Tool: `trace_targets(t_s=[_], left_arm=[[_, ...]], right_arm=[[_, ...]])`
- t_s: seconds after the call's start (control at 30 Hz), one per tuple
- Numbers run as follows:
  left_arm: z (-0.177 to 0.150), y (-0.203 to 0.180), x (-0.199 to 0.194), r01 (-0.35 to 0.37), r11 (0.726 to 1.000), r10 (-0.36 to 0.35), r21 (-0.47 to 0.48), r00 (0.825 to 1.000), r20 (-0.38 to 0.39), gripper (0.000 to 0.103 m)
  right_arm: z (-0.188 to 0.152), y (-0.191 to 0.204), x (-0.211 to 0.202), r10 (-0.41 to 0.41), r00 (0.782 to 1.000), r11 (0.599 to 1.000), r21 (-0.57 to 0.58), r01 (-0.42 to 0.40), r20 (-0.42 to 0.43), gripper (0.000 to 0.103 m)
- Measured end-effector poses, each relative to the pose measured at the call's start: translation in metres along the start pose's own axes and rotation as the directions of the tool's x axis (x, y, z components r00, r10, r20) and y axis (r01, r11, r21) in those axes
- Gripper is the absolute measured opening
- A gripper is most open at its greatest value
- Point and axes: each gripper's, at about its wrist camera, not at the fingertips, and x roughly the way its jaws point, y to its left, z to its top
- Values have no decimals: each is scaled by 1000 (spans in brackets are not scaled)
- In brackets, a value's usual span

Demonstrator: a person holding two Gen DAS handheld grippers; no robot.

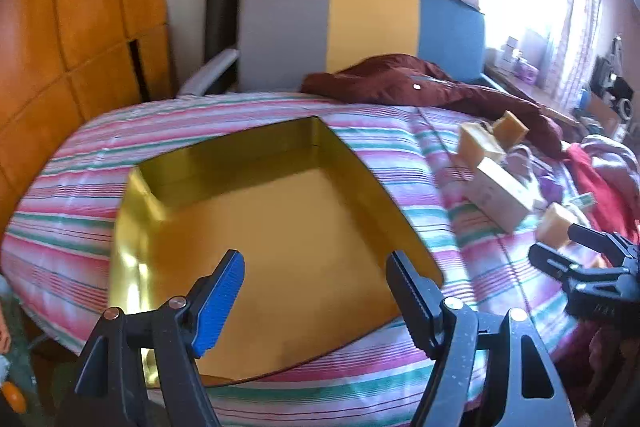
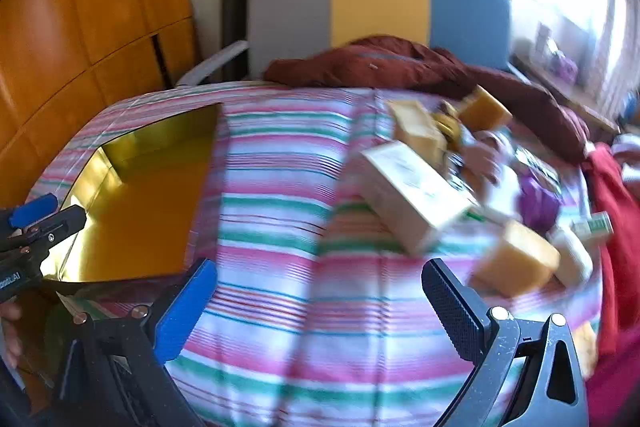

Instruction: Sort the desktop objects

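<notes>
1. Left gripper (image 1: 316,291), left wrist view: jaws stand moderately apart with nothing between them, pointing down over the near edge of the gold tray (image 1: 140,267). Tray holds nothing visible; it rests on the striped bedcover (image 1: 240,115).
2. Same view, 3 o'clock: clutter pile on the bedcover, well apart from the tray. Cream carton (image 1: 500,199) lies tilted, with yellow blocks (image 1: 480,147) behind it at about 2 o'clock. Right gripper (image 1: 580,247) shows at the right edge, near another yellow block. Maroon garment (image 1: 400,75) is bunched at 12 o'clock against the headboard (image 1: 372,27).
3. Right gripper (image 2: 320,291), right wrist view: jaws stand fully wide and empty, over bare bedcover (image 2: 280,187). Picture is motion-blurred.
4. Same view: cream carton (image 2: 412,195) at 1 o'clock; nearest yellow block (image 2: 516,263) at 2 to 3 o'clock, just beyond the right finger. Purple item (image 2: 536,207) and small green-labelled roll (image 2: 596,223) behind it; too blurred to identify. Gold tray (image 2: 140,219) at 9 o'clock, left gripper (image 2: 48,215) at its edge.
5. Handling judgement: yellow block looks like sponge or foam, so probably light and soft; squeeze across its flat opposite faces, mid-height. Carton is likely light, stiff-walled, crushable; take it across the narrow width, gently. Soft bedding may let items tip when nudged.
</notes>
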Motion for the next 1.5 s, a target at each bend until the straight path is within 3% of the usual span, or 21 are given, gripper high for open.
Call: trace_targets(t_s=[0.27, 0.47, 0.63, 0.77, 0.83, 0.93, 1.17, 1.33, 1.4, 1.5], left_arm=[[11, -36, 16, 130, 991, -128, 32, 991, -44, 75], [20, -74, 28, 225, 971, -219, 76, 972, -88, 75], [34, -107, 39, 319, 943, -306, 92, 943, -129, 75], [46, -135, 58, 374, 923, -357, 87, 919, -169, 75], [49, -145, 67, 397, 914, -375, 81, 905, -201, 76], [57, -162, 87, 419, 907, -398, 37, 883, -251, 80], [74, -186, 130, 401, 911, -409, -97, 846, -342, 82], [92, -200, 149, 328, 934, -357, -142, 861, -363, 82], [98, -207, 155, 283, 950, -311, -128, 875, -371, 89], [99, -219, 170, 235, 967, -255, -99, 874, -414, 90]], right_arm=[[-17, -106, -35, -119, 986, 988, 88, 129, -113, 103], [-31, -163, -37, -204, 939, 975, 26, 220, -276, 103], [-38, -190, -14, -182, 894, 974, 49, 221, -410, 103], [-38, -198, -6, -126, 874, 974, 107, 198, -469, 102], [-40, -201, 0, -101, 866, 975, 126, 185, -490, 96], [-44, -201, 5, -131, 850, 976, 82, 200, -510, 76], [-47, -197, 1, -155, 869, 978, 50, 202, -471, 68], [-47, -198, -1, -141, 882, 980, 65, 190, -449, 68], [-44, -195, -7, -133, 887, 981, 68, 182, -443, 68], [-42, -198, -6, -118, 895, 982, 85, 170, -431, 68]])
